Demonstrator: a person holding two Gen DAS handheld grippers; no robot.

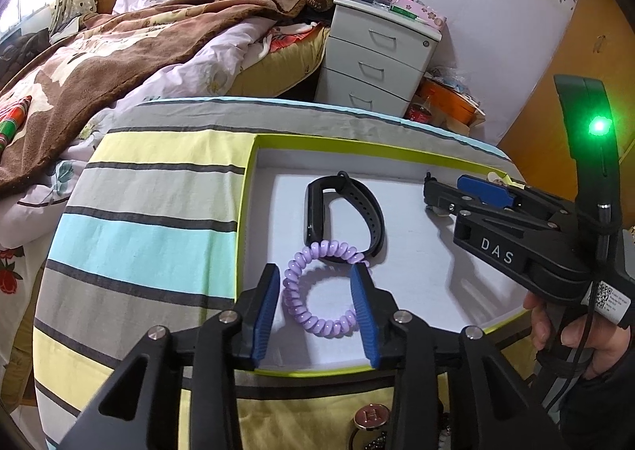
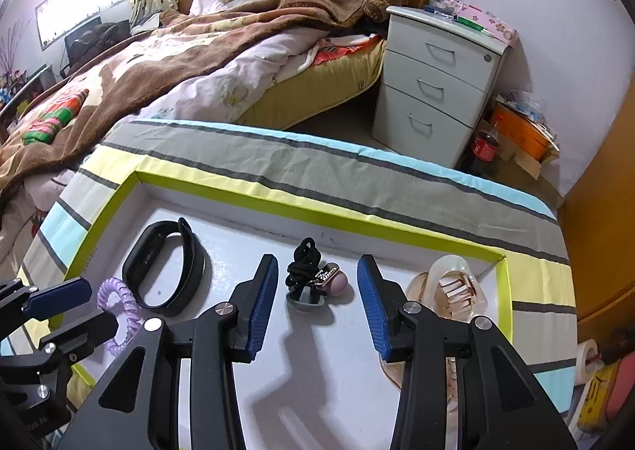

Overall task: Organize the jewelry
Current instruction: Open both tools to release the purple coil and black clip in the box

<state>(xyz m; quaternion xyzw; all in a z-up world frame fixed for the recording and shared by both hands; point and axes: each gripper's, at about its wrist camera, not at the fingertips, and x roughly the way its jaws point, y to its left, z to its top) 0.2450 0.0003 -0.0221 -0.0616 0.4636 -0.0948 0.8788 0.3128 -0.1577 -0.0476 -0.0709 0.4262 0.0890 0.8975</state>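
Observation:
A white tray with a lime-green rim (image 1: 357, 144) (image 2: 317, 212) lies on a striped cloth. In it a purple spiral coil band (image 1: 321, 287) (image 2: 119, 311) rests on the floor between the blue pads of my left gripper (image 1: 317, 303) (image 2: 101, 307), which stand open beside it. A black fitness band (image 1: 341, 212) (image 2: 166, 271) touches the coil's far side. My right gripper (image 2: 317, 303) (image 1: 440, 200) is open. Just beyond its fingertips sits a small charm with a black cord and a mauve bead (image 2: 317, 283). A clear pink hair claw (image 2: 456, 291) lies at the tray's right end.
The striped cloth (image 1: 158, 188) covers a table beside a bed with a brown blanket (image 2: 158, 53). A grey three-drawer nightstand (image 2: 436, 85) and a cola bottle (image 2: 486, 144) stand beyond. A round metal button marked H (image 1: 371, 414) lies in front of the tray.

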